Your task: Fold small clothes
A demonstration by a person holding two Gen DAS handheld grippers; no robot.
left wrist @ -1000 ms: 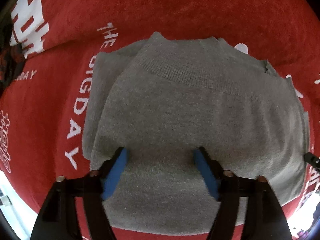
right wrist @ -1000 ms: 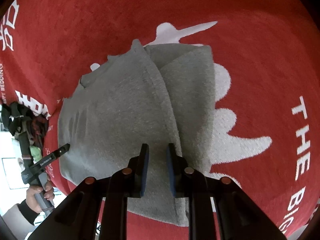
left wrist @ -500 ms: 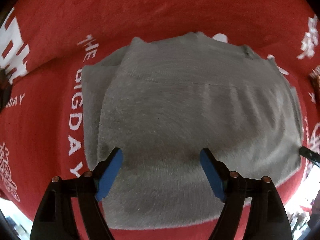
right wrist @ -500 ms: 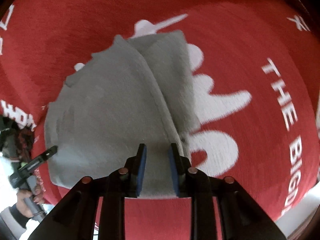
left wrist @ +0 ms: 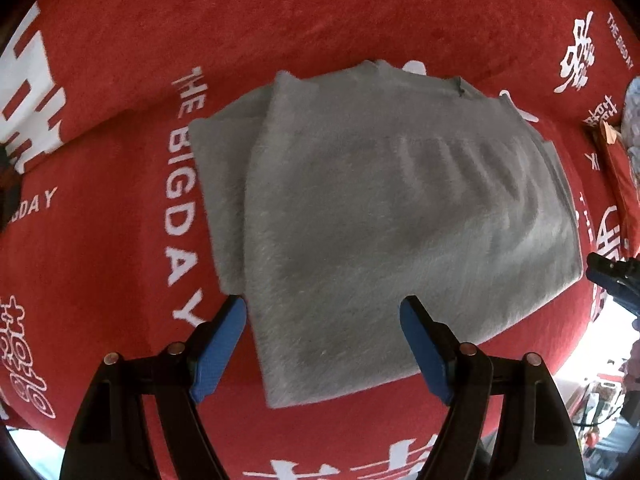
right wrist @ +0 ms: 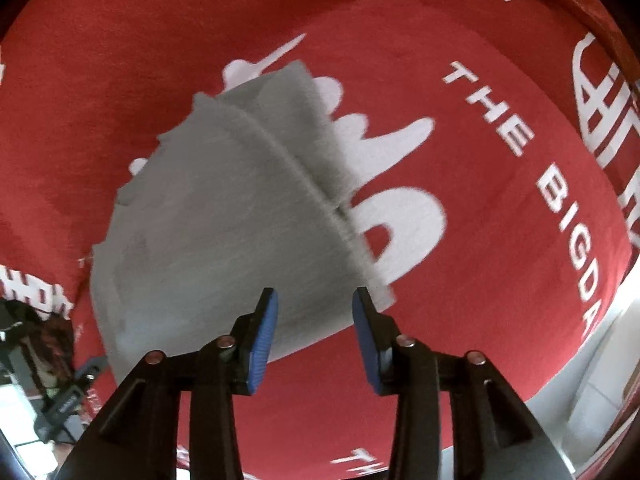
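A folded grey knit garment (left wrist: pixel 380 208) lies flat on the red cloth; it also shows in the right wrist view (right wrist: pixel 224 216). My left gripper (left wrist: pixel 322 316) is open and empty, held above the garment's near edge. My right gripper (right wrist: pixel 314 306) is open and empty, above the garment's near corner. The right gripper's tip (left wrist: pixel 612 272) shows at the right edge of the left wrist view. The left gripper (right wrist: pixel 76 384) shows low at the left in the right wrist view.
The red cloth (left wrist: pixel 100 240) with white lettering covers the whole surface, also in the right wrist view (right wrist: pixel 500 200). Its edge (right wrist: pixel 600 332) and a pale floor lie at the lower right. A red box with pale items (left wrist: pixel 624 152) sits at the far right.
Both grippers have pulled back and up from the garment. The right gripper, shut before, has opened. The left stayed open. The garment lies where it was.
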